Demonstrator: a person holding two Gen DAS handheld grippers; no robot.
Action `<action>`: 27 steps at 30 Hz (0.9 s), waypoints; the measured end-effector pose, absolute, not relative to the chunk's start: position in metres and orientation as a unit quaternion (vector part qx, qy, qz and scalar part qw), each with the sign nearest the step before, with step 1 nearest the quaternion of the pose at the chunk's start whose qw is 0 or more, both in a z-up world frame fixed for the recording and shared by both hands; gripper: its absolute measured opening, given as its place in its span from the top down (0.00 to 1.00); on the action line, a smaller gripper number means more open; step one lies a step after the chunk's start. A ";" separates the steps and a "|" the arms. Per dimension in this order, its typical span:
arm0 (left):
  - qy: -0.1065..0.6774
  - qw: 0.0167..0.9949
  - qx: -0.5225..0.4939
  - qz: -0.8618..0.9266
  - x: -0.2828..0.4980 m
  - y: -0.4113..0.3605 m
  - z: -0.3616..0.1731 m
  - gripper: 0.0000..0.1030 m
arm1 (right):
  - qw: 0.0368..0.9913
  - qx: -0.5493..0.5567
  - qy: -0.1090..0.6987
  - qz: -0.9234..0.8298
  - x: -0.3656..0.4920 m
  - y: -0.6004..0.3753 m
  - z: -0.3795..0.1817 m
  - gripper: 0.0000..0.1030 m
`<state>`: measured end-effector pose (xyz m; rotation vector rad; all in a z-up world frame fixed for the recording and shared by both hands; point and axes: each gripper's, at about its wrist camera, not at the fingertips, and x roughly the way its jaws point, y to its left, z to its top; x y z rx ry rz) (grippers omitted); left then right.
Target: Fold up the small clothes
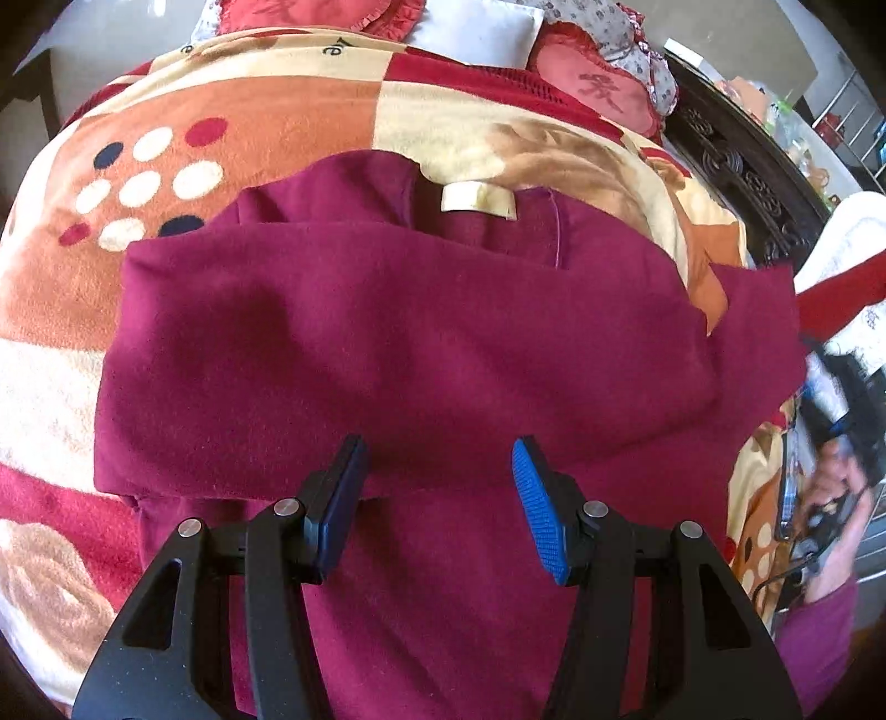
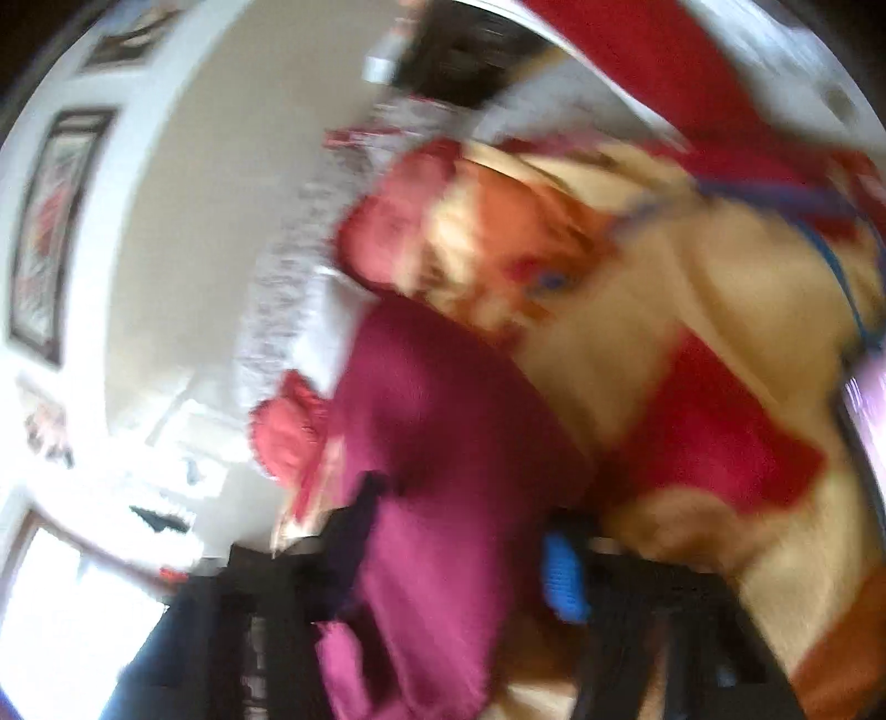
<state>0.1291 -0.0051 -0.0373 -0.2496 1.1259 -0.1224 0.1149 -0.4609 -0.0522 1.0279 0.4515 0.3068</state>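
A magenta knit garment (image 1: 398, 343) lies partly folded on a patterned blanket (image 1: 243, 116), its cream neck label (image 1: 479, 200) facing up at the far side. My left gripper (image 1: 440, 482) hovers open just above the garment's near fold, blue pads apart, holding nothing. The right wrist view is heavily blurred. There my right gripper (image 2: 465, 548) stands open with the garment (image 2: 437, 459) lying between and beyond its fingers. The right gripper also shows, blurred, at the right edge of the left wrist view (image 1: 830, 443).
Red heart cushions (image 1: 598, 88) and a white pillow (image 1: 476, 33) sit at the bed's far end. A dark carved headboard or table edge (image 1: 742, 171) runs along the right. The blanket (image 2: 692, 332) fills the right wrist view, with a wall and framed pictures (image 2: 55, 221) on the left.
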 end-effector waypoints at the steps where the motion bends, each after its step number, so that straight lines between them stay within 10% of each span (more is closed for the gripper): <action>1: 0.531 0.837 -0.118 -0.058 0.128 -0.004 -0.037 0.47 | 0.850 0.463 0.205 0.149 0.112 -0.456 -0.038 0.69; 7: 0.520 0.841 -0.142 -0.043 0.127 0.011 -0.033 0.47 | 0.906 0.272 0.180 0.270 0.089 -0.358 0.040 0.69; 14: 0.514 0.843 -0.152 -0.043 0.122 0.017 -0.026 0.47 | 0.878 0.114 0.315 0.343 0.101 -0.201 -0.013 0.70; 21: 0.509 0.847 -0.144 -0.043 0.116 0.022 -0.027 0.47 | 0.854 0.167 0.359 0.339 0.077 -0.226 -0.045 0.37; 27: 0.504 0.850 -0.148 -0.048 0.118 0.017 -0.029 0.47 | 0.867 0.259 0.332 0.268 0.059 -0.319 -0.047 0.31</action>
